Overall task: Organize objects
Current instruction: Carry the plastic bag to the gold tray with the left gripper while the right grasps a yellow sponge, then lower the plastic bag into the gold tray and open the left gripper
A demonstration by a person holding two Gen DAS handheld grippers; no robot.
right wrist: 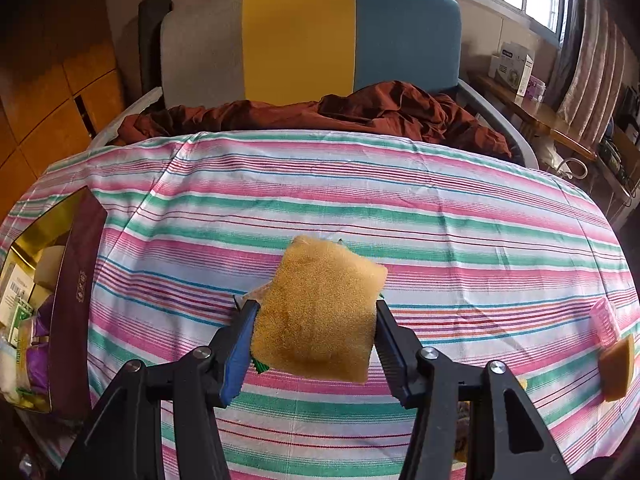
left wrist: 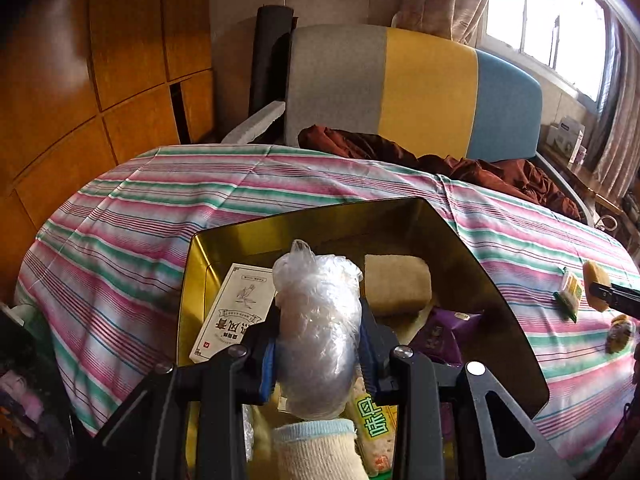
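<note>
Left gripper (left wrist: 318, 344) jaws pinching plastic-wrapped roll (left wrist: 316, 320) over gold box (left wrist: 460, 240); right gripper (right wrist: 314, 332) jaws pinching sponge (right wrist: 316, 312).

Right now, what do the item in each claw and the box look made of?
Left claw: bundle in clear crinkled plastic film, glossy. Right claw: sponge, likely foam, matte porous yellow. Box: mirror-gold lining, probably foil card or metal.

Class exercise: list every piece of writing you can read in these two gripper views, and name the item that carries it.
"味" reads, upside down, on the green snack packet inside the gold-lined box.
Large black characters on the white card box, also upside down: partly hidden, not readable with certainty.
Purple foil packet: print blurred.
White carton on the side shelf: label too small.
Maroon box wall: ornaments only.
</note>
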